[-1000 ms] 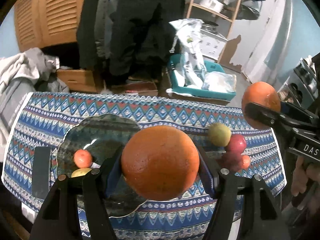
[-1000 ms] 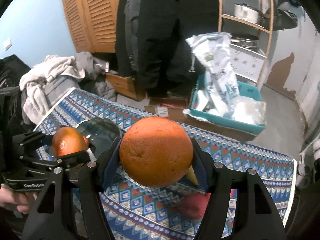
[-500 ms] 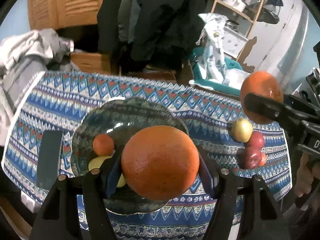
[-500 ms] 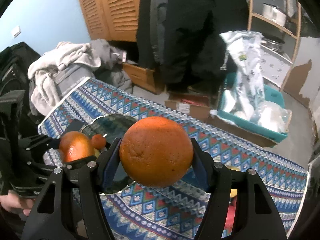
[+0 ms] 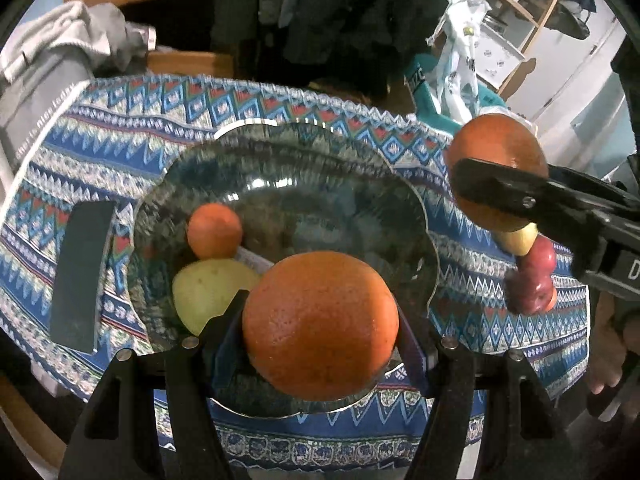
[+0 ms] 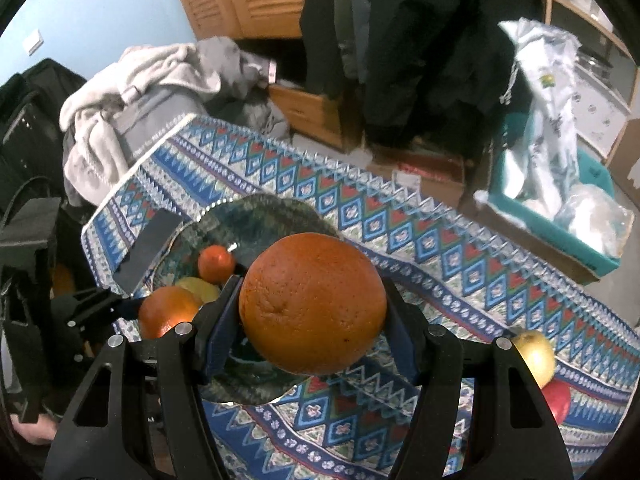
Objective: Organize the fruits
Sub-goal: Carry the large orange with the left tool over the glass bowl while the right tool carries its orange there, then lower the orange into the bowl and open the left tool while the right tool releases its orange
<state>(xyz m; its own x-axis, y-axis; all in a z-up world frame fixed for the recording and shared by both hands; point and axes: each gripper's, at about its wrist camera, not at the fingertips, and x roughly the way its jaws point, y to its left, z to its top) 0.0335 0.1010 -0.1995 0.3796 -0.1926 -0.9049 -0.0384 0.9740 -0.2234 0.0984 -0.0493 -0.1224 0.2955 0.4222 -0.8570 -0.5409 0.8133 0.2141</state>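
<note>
My left gripper [image 5: 320, 332] is shut on a large orange [image 5: 320, 312], held low over the near side of the dark glass bowl [image 5: 288, 148]. A small tangerine [image 5: 214, 230] and a yellow-green fruit [image 5: 208, 292] lie in the bowl. My right gripper [image 6: 312, 312] is shut on a second large orange [image 6: 312, 300], above the bowl's right rim [image 6: 276, 208]. In the left wrist view that orange [image 5: 496, 140] hangs at the right. A yellow apple [image 6: 536, 352] and a red apple [image 6: 558, 400] lie on the patterned cloth [image 6: 440, 248].
A flat black slab [image 5: 80, 276] lies on the cloth left of the bowl. Piled clothes [image 6: 152, 80] sit beyond the table's left end. A teal bin [image 6: 560, 224] with plastic bags stands on the floor behind. A hand [image 5: 616, 344] grips the right tool.
Both grippers have sunk and moved in over the bowl, each keeping its orange. The bowl now looms larger in both views, and the right orange has come closer to its rim.
</note>
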